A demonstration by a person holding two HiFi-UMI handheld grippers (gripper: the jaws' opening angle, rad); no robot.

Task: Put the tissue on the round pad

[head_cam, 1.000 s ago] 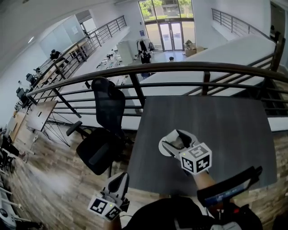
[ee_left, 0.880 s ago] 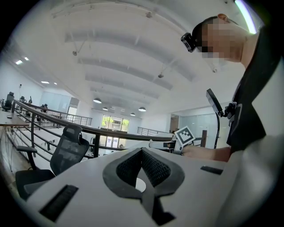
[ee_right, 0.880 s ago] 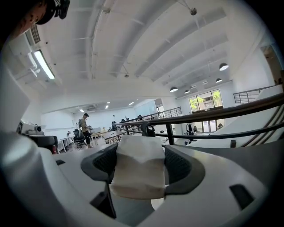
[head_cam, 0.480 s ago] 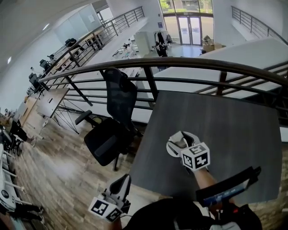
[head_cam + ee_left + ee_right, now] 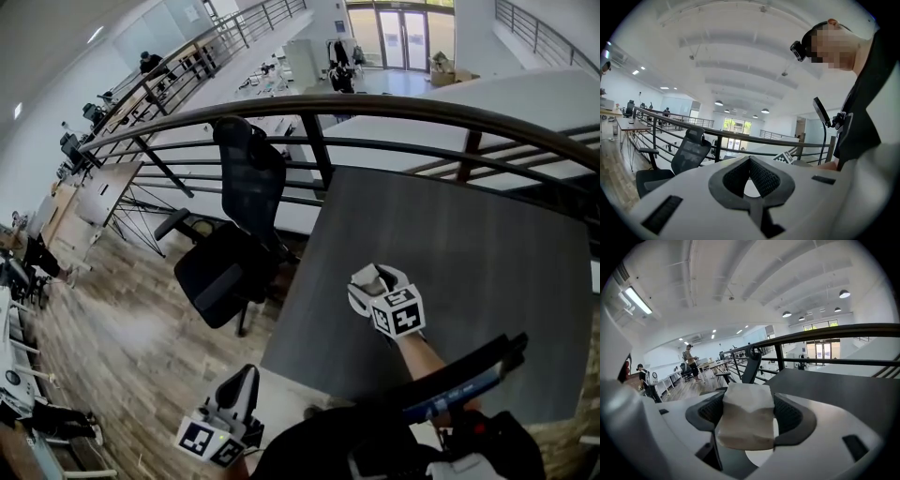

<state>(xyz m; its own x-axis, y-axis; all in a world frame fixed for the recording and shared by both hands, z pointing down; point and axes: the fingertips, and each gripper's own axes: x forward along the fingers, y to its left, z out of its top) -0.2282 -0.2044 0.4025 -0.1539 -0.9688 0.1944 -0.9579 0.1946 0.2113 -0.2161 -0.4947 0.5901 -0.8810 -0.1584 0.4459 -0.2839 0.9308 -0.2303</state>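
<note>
My right gripper (image 5: 376, 282) hovers over the near left part of the dark grey table (image 5: 469, 253). It is shut on a white tissue pack (image 5: 746, 418), which stands between the two ribbed pads (image 5: 790, 414) and fills the gap. The left gripper (image 5: 242, 382) hangs low at my left side, off the table and above the wooden floor. In the left gripper view its jaws (image 5: 750, 159) meet at the tips with nothing between them. No round pad shows in any view.
A black office chair (image 5: 234, 239) stands by the table's left edge. A dark curved railing (image 5: 422, 105) runs behind the table, with a drop to a lower floor beyond it. A dark device on a mount (image 5: 464, 380) sticks out at my chest.
The head view has swung left and down. The right gripper still holds the tissue over the table, a little nearer to me. The left gripper stays low at the left.
</note>
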